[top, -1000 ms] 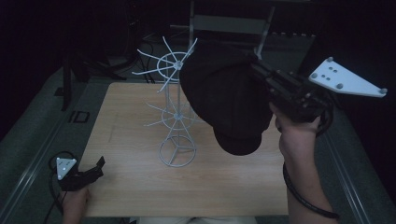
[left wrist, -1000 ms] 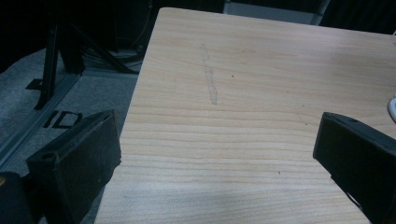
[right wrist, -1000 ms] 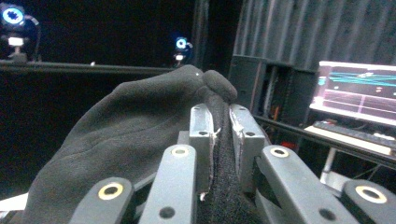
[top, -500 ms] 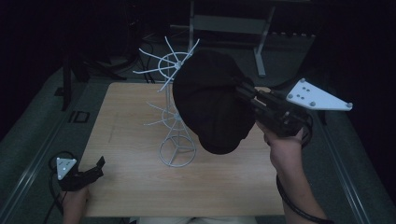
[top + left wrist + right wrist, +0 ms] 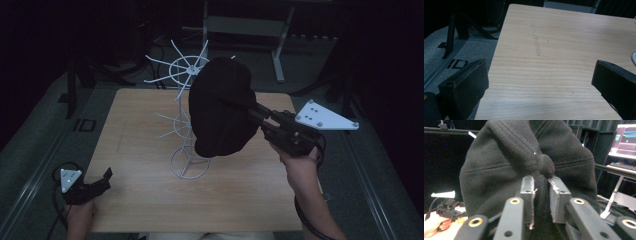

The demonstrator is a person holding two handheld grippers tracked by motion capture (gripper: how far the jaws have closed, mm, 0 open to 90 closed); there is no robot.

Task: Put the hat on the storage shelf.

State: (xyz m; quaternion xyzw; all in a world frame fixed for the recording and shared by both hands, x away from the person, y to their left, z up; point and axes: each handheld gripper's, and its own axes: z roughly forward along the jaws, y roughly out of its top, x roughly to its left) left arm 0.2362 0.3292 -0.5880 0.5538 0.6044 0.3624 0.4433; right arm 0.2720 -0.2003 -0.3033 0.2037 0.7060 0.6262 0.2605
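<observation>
Right hand-held gripper (image 5: 541,182) pinching black hat (image 5: 220,112), hanging lengthwise downward

Right hand-held gripper (image 5: 541,186) clamped; left hand-held gripper (image 5: 541,82) agape.

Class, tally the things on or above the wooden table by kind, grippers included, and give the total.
Hat: 1
Wire rack: 1
Grippers: 2, left gripper and right gripper
Total: 4
</observation>
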